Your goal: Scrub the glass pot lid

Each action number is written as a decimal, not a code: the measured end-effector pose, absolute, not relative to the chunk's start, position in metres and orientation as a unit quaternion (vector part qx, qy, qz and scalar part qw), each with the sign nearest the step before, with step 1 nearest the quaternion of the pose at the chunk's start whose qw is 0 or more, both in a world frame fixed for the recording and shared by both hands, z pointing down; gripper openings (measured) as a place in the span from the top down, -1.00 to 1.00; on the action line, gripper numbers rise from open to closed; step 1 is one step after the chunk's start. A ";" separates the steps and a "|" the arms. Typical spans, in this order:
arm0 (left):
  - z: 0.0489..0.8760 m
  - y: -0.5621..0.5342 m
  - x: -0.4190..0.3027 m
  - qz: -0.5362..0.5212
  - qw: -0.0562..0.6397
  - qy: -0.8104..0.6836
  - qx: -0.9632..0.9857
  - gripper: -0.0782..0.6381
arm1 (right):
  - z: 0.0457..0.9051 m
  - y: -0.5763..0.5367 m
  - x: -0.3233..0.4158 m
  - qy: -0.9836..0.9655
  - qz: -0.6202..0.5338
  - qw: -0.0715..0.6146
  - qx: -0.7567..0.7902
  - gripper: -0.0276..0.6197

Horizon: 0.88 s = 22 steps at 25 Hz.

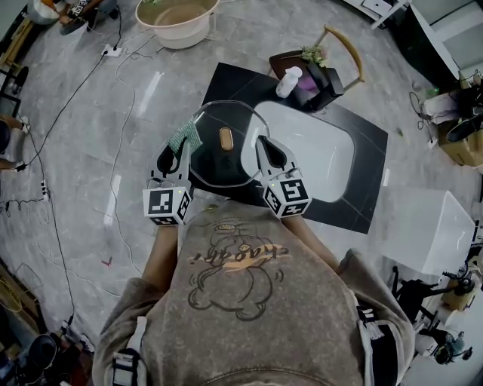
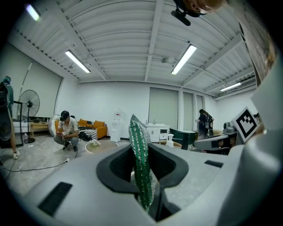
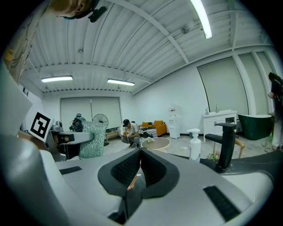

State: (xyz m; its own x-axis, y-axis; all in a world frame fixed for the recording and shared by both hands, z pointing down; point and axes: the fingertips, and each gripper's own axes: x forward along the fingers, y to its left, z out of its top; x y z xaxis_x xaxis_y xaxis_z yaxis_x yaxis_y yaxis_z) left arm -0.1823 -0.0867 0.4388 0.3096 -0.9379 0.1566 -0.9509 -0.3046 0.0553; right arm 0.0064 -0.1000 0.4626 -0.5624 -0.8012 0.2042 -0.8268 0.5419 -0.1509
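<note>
The glass pot lid, round with a wooden knob, is held up level in front of me over the near left end of the black counter. My right gripper is shut on the lid's right rim; in the right gripper view the thin glass edge runs between the closed jaws of the right gripper. My left gripper is shut on a green sparkly scrub cloth, at the lid's left rim. The cloth stands upright between the left gripper's jaws.
A white sink is set in the black counter, with a black tap and a white pump bottle behind it. A beige basin and cables lie on the floor. A white box stands at right.
</note>
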 end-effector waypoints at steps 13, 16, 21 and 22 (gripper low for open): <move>0.446 -0.087 -0.180 0.051 0.086 -0.576 0.811 0.53 | 0.469 -0.100 0.003 -0.876 0.114 0.072 0.463 0.83; 0.446 -0.088 -0.180 0.051 0.089 -0.576 0.811 0.53 | 0.470 -0.100 0.003 -0.877 0.115 0.074 0.461 0.83; 0.447 -0.090 -0.183 0.050 0.090 -0.576 0.811 0.53 | 0.472 -0.102 0.000 -0.877 0.116 0.076 0.461 0.83; 0.447 -0.091 -0.183 0.050 0.090 -0.577 0.810 0.53 | 0.473 -0.103 0.000 -0.877 0.116 0.077 0.460 0.83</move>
